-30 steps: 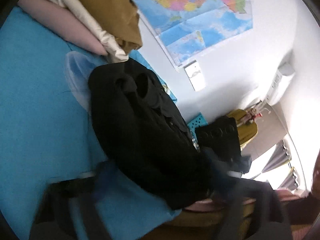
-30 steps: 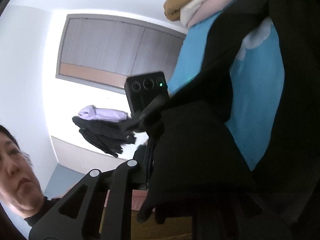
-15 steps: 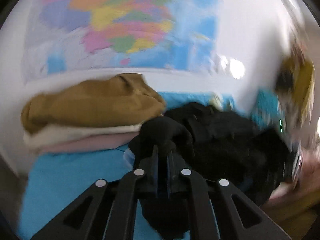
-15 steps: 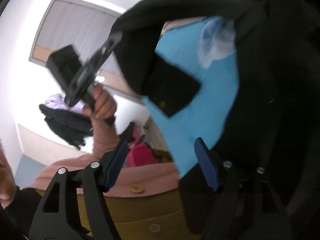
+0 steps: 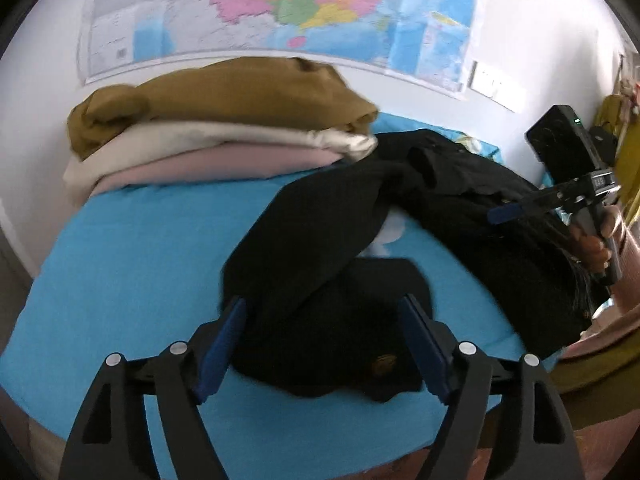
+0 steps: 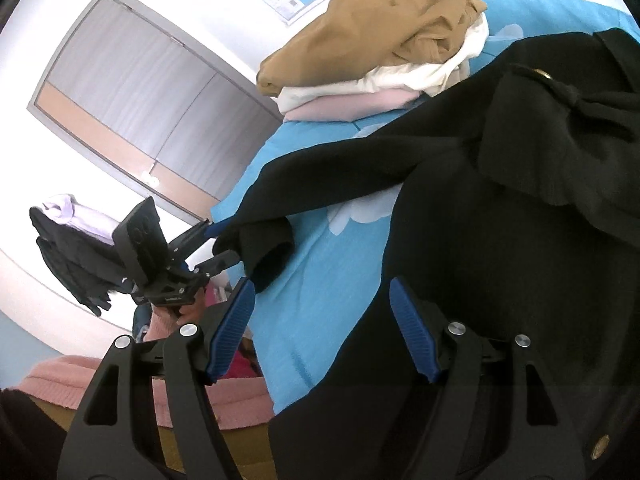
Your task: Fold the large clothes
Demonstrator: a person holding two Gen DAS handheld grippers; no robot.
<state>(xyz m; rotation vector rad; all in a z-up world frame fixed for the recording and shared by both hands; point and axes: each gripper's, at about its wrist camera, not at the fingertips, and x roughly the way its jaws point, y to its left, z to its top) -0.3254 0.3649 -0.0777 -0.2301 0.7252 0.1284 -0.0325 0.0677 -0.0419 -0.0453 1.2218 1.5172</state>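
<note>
The left gripper (image 5: 320, 344) is opening around the black coat's sleeve (image 5: 316, 236). The sleeve runs away toward the collar. The right gripper (image 6: 320, 332) stands wide and empty beside the coat body.

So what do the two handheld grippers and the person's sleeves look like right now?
Both the left gripper and the right gripper are black skeletal linkages with silver rivets and ribbed blue finger pads. Each carries a black boxy camera; a green light shows on that one. The sleeve is pink knit.
</note>
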